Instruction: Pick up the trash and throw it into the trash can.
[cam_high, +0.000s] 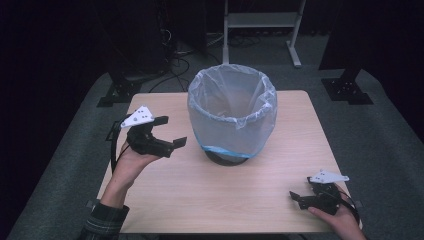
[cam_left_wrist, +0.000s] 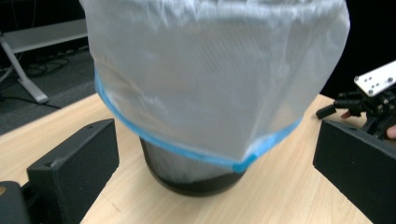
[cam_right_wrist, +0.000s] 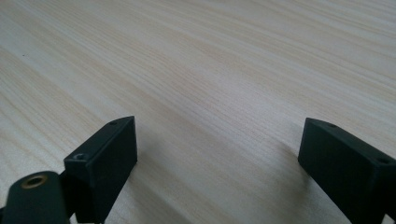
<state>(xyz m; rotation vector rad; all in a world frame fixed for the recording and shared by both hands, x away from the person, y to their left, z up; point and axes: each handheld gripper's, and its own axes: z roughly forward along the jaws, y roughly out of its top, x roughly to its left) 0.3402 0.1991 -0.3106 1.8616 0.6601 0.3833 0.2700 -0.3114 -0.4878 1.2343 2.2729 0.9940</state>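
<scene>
At the middle of the worktop (cam_high: 200, 185), a mesh bin (cam_high: 227, 158) lined with a clear bag (cam_high: 231, 112) blue-banded at its hem, just left of the bin the left gripper (cam_high: 169, 131) with jaws spread wide and empty, well right of the bin and nearer the person the right gripper (cam_high: 300, 196), low over bare wood, jaws likewise parted, holding nothing.

Overhead forward-down; jaw-level close-ups; table (cam_high: 210, 195) shared

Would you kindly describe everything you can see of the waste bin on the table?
The waste bin is a round black mesh basket standing upright near the middle of the wooden table. A thin translucent white bag with a blue band along its hem lines it and folds over the rim, covering most of the outside, so just the dark base shows. Its mouth is open. Neither gripper touches it; the open left gripper hovers beside it.
</scene>
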